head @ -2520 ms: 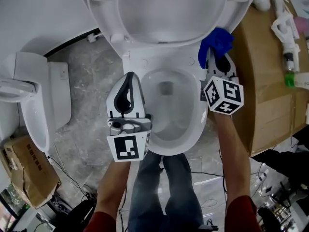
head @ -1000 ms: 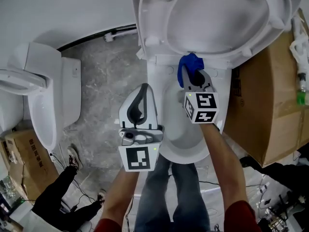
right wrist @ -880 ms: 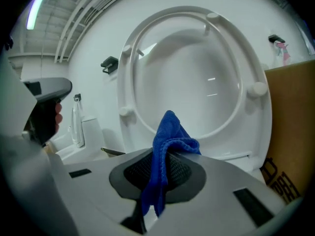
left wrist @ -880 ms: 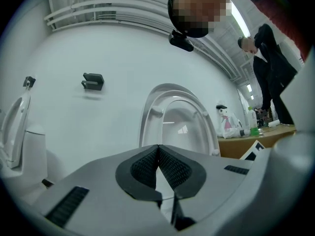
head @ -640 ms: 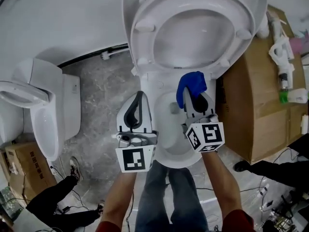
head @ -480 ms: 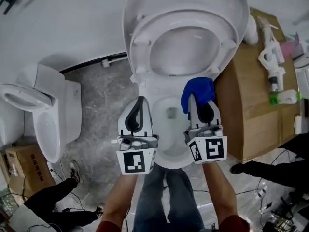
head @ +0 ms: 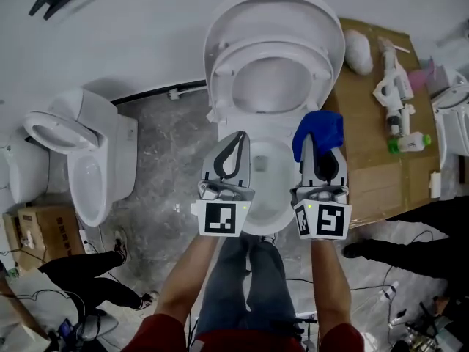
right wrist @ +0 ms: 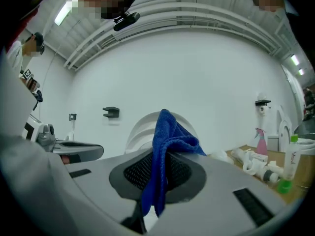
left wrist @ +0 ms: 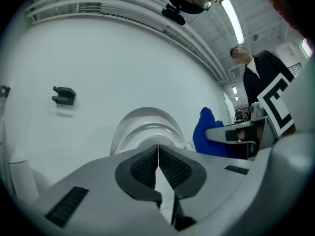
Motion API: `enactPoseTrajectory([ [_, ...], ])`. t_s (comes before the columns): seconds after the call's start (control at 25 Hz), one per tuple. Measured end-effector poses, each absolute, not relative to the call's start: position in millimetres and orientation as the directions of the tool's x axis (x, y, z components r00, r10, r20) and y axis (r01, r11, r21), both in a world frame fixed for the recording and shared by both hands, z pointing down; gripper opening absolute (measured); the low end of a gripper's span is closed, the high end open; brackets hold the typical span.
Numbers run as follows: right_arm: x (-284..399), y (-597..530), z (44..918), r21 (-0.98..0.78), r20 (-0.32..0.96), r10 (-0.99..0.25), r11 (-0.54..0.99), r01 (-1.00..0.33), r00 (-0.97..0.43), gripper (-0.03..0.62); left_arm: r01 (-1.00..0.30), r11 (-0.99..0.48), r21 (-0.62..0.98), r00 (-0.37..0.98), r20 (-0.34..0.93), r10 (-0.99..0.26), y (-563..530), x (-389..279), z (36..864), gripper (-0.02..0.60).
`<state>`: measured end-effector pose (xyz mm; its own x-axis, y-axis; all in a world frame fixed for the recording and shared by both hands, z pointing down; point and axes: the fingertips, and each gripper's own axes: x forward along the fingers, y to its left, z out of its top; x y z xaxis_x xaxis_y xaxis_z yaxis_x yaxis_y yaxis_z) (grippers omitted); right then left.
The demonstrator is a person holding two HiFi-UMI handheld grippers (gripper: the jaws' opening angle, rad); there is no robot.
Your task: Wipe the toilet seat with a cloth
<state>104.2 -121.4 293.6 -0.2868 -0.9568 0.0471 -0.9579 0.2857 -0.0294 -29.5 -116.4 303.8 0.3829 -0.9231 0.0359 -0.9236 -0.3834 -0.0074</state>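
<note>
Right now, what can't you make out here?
- Toilet bowl: head view, its sides covered by left gripper and right gripper.
- Green-capped bottle: head view, label too small to read.
- Raised toilet seat: right gripper view, mostly behind blue cloth and the jaws.

From the head, looks steeply down from well above onto the toilet (head: 275,9) and the floor (head: 161,145). From just behind the left hand-held gripper (left wrist: 157,151), faces level along its jaws, pads filling the lower frame, toward the white wall (left wrist: 98,58). From behind the right hand-held gripper (right wrist: 161,156), faces the same wall, equally near its jaws. Shared by all three: toilet, black bracket (right wrist: 111,112), blue cloth (right wrist: 165,136).
</note>
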Motion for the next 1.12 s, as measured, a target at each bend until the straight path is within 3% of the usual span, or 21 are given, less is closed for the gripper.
enactPoseTrajectory([
  [0.24, 115.3, -106.9, 268.0, -0.045, 0.045, -0.958, 0.281, -0.959, -0.283, 0.06, -0.91, -0.41, -0.055, 0.408, 0.045, -0.912, -111.2, -17.3, 286.3, 0.026],
  [0.36, 119.8, -105.5, 257.3, -0.041, 0.04, -0.958, 0.284, -0.958, -0.285, 0.06, -0.886, -0.45, -0.113, 0.438, 0.118, -0.891, -121.5, -12.2, 287.1, 0.125],
  [0.48, 127.1, -104.2, 247.6, -0.052, 0.037, -0.959, 0.28, -0.959, -0.282, 0.06, -0.837, -0.499, -0.224, 0.462, 0.198, -0.864, -140.9, -4.4, 280.7, 0.185],
  [0.64, 137.5, -103.8, 232.8, -0.05, 0.03, -0.961, 0.272, -0.961, -0.274, 0.06, -0.713, -0.556, -0.427, 0.461, 0.313, -0.831, -182.4, 10.1, 272.3, 0.262],
  [0.84, 150.2, -99.4, 223.4, -0.041, 0.03, -0.962, 0.269, -0.962, -0.271, 0.06, -0.443, -0.594, -0.672, 0.379, 0.46, -0.803, -237.5, 27.2, 268.9, 0.299],
  [1.12, 154.5, -93.2, 217.9, -0.031, 0.043, -0.96, 0.274, -0.961, -0.275, 0.06, -0.271, -0.645, -0.715, 0.29, 0.578, -0.763, -289.7, 30.3, 269.9, 0.308],
])
